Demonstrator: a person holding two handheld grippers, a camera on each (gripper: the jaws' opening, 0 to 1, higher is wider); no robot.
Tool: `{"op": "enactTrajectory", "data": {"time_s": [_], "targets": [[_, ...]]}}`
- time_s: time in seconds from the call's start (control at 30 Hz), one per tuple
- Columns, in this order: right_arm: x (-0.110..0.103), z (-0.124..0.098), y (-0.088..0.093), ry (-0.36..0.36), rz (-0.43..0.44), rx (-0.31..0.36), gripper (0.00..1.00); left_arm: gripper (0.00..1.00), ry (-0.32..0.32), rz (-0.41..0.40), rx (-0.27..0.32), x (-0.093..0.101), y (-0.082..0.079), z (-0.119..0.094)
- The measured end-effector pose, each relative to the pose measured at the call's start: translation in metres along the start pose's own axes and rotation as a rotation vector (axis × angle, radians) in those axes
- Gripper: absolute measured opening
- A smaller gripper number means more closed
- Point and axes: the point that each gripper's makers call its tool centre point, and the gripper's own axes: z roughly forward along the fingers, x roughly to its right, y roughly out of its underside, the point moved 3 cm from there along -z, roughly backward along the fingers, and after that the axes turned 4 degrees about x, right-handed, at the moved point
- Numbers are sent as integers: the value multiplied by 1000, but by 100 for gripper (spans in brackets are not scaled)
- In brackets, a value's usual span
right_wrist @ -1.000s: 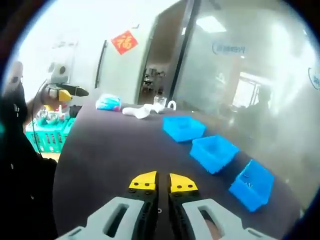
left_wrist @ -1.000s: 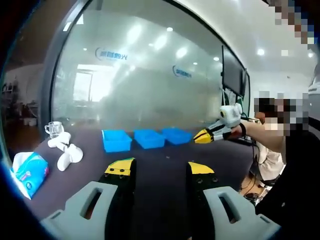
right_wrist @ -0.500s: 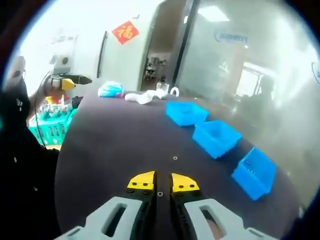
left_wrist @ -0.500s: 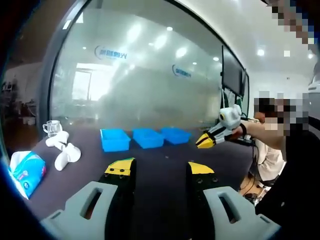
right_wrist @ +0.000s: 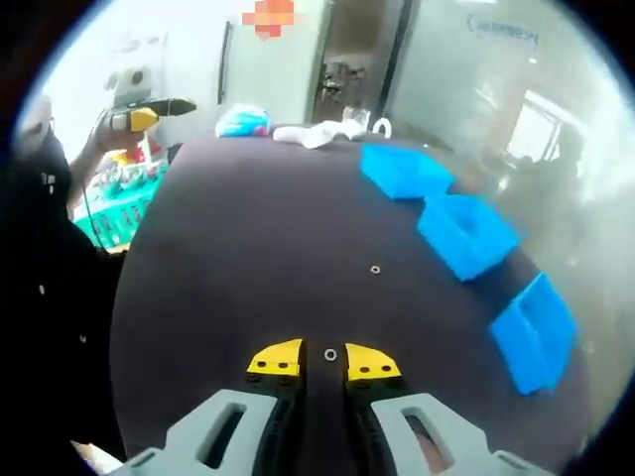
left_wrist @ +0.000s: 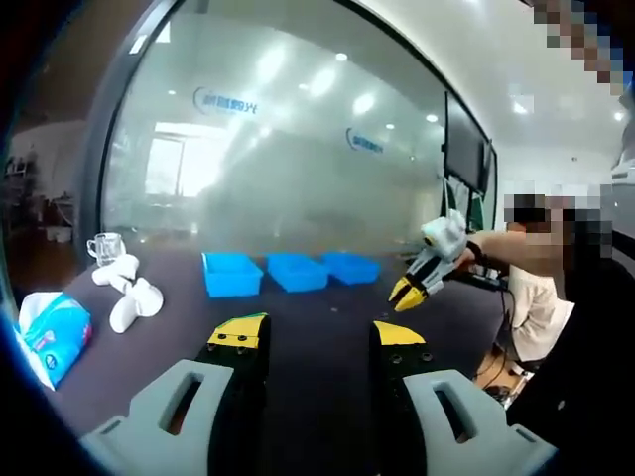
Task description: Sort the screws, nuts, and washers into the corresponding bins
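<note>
Dark bench (right_wrist: 238, 258), large, oval in the right gripper view. Three blue bins (right_wrist: 466, 236) in a row along its far side, just beside one another; same row in the left gripper view (left_wrist: 296, 272). Tissue pack (left_wrist: 52, 335) and white objects (left_wrist: 127, 296) at the bench's left end, glass cup (left_wrist: 105, 248) behind them.

Left tongs (left_wrist: 316, 337): jaws wide apart, nothing between, held above the bench.

Right tongs (right_wrist: 322, 362): jaws narrowly apart, empty, tips low over the bench; also seen from the left gripper view (left_wrist: 408, 294), angled down.

Small ring-shaped piece (right_wrist: 330, 354), washer or nut, cannot tell which, lies flat just ahead of the right tips. A second one (right_wrist: 374, 269) lies farther on, nearer the bins.

Judged handling: tiny, light, stiff metal, flat and slick; likely to skate. Best pinched across its outer edge, tips pressed to the bench.
</note>
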Motion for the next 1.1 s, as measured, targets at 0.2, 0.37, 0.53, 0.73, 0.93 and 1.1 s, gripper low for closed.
{"op": "enactTrajectory", "data": {"time_s": [0.2, 0.37, 0.53, 0.73, 0.93, 1.1], "targets": [[-1, 9, 1, -73, -18, -89, 14, 39, -2, -7, 2, -3, 1, 0], [2, 16, 0, -130, -36, -178, 14, 39, -6, -14, 1, -5, 3, 0], [0, 20, -1, -190, -49, -256, 14, 39, -16, -17, 3, -9, 2, -1], [0, 25, 5, -216, -54, -308, 14, 39, -25, -22, 8, -12, 2, -2], [-2, 27, 9, -231, -42, -332, 13, 39, -30, -27, 4, -14, 4, -2], [1, 29, 11, -242, 1, -347, 12, 39, -32, -27, 4, -15, 4, -2]]}}
